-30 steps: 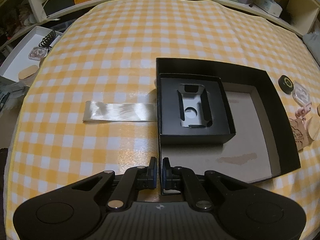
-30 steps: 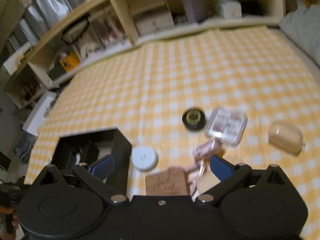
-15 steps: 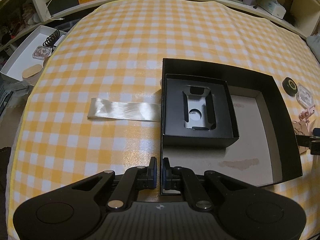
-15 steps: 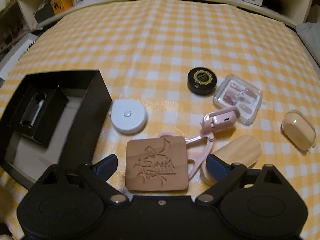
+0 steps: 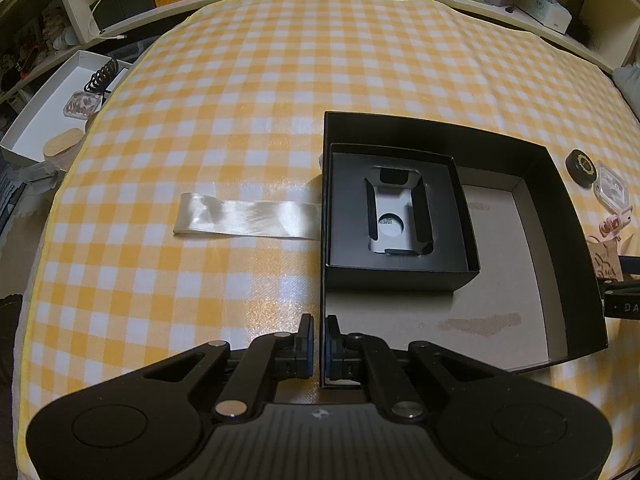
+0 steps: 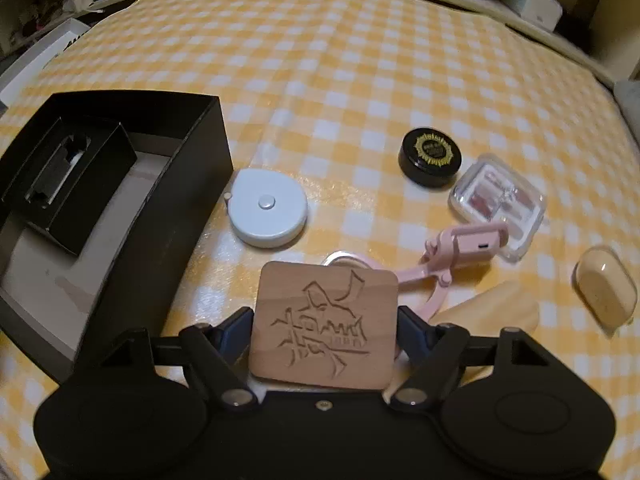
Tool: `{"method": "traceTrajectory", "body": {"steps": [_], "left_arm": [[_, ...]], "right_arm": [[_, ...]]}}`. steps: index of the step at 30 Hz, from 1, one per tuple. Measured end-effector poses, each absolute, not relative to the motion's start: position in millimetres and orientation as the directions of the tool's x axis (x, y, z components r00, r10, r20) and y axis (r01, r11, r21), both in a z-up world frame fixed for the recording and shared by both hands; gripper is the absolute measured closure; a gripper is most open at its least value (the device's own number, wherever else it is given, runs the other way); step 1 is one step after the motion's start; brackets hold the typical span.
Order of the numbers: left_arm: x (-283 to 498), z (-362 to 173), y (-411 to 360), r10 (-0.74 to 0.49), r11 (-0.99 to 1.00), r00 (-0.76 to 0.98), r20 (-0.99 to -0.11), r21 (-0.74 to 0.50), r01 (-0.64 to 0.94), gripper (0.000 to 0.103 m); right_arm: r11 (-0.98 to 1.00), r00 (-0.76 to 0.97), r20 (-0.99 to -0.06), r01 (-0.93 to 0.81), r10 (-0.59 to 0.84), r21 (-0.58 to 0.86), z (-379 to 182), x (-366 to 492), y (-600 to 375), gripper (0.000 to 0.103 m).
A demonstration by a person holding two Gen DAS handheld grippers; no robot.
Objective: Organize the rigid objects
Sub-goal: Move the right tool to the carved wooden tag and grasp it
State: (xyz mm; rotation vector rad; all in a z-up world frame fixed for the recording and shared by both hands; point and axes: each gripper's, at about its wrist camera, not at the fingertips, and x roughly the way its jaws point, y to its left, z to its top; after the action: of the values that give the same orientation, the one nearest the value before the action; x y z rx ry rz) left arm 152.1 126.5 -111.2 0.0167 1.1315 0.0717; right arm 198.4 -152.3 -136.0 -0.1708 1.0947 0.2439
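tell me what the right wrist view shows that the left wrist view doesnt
Only the right wrist view: the right gripper closing around the carved wooden tile, a white tape measure and a beige case.

Only the left wrist view: the left gripper shut on the black box's near wall, a clear plastic strip and a white tray.

Both: the black box with its smaller insert, the round black tin and the checked cloth.

The left gripper (image 5: 319,346) is clamping the near-left wall of the large black box (image 5: 552,184), which is containing a smaller black insert tray (image 5: 400,270).
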Motion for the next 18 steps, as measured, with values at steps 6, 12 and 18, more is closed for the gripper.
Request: {"method": "traceTrajectory", "body": {"steps": [6,12,18], "left_arm": [[152,-112,126,0.066,0.998,0.423,-0.904,0.050,-0.050,0.098],[152,-114,125,0.065,0.998,0.419,-0.906,0.052,-0.043,0.098],[152,-115,126,0.054,0.998,0.417,-0.907,0.039,-0.044,0.099]], "right_arm": [[0.967,0.432,-0.895,-0.256,0.114,-0.001,-129,194,-153,0.026],[0.981,0.502,-0.846,-0.157,0.179,0.114,-93,189,-164,0.026],[0.956,0.582,-0.759,-0.157,0.293,0.248,-44,184,-154,0.026]]}}
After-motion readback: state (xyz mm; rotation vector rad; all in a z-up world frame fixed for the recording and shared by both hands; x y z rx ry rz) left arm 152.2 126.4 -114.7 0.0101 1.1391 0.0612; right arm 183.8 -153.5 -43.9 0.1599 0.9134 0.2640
